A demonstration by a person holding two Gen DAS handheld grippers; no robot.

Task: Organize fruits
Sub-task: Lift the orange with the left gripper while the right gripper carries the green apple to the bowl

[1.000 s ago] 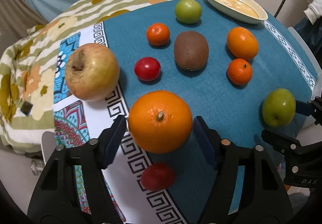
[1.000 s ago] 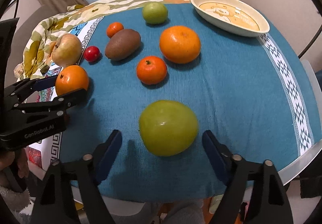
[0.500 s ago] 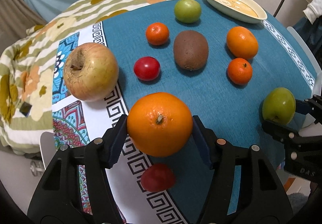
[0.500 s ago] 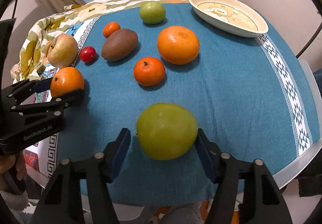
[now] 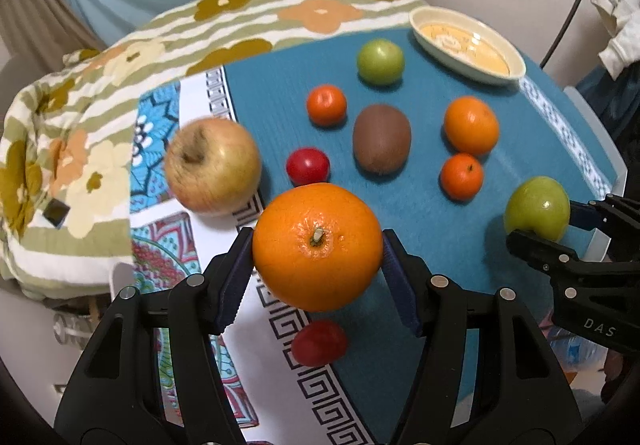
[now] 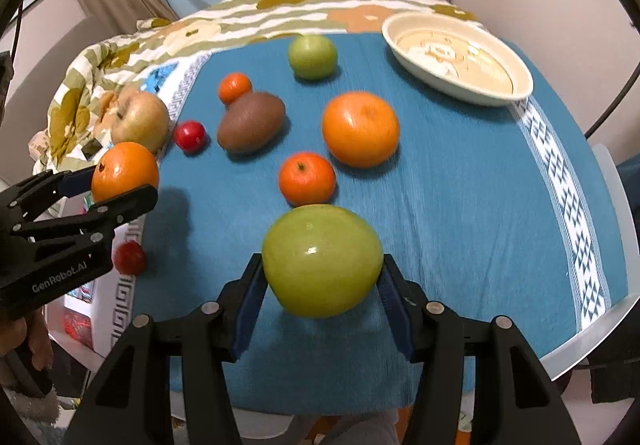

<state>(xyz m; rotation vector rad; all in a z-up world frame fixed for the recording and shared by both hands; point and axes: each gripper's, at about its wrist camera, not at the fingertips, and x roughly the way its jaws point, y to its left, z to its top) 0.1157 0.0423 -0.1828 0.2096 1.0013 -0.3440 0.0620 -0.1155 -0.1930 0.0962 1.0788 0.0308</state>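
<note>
A large orange [image 5: 317, 245] is clamped between the blue pads of the left tongs [image 5: 318, 267], stem end turned up toward the camera — it is seen held above the patterned edge of the worktop [image 5: 440, 229]. Directly beneath it a small red fruit [image 5: 319, 343] is seen on the white key-pattern border. Just beyond the left tongs and to their left a yellow-red apple [image 5: 213, 165] is placed; ahead of them a second small red fruit [image 5: 307, 166], a kiwi [image 5: 381, 143] and a small mandarin [image 5: 326, 105] are laid out on the blue cloth.

A green apple [image 6: 322, 260] is gripped by the right tongs [image 6: 322, 285], both pads pressed against its sides. Immediately beyond it a mandarin [image 6: 307, 178] is found, and a bigger orange [image 6: 360, 129] is set just past that. Farther ahead, another green apple [image 6: 312, 57] is seen, with a cream oval dish [image 6: 516, 93] to its right near the far edge of the worktop — whether the gripped green apple is lifted clear of the cloth cannot be told.
</note>
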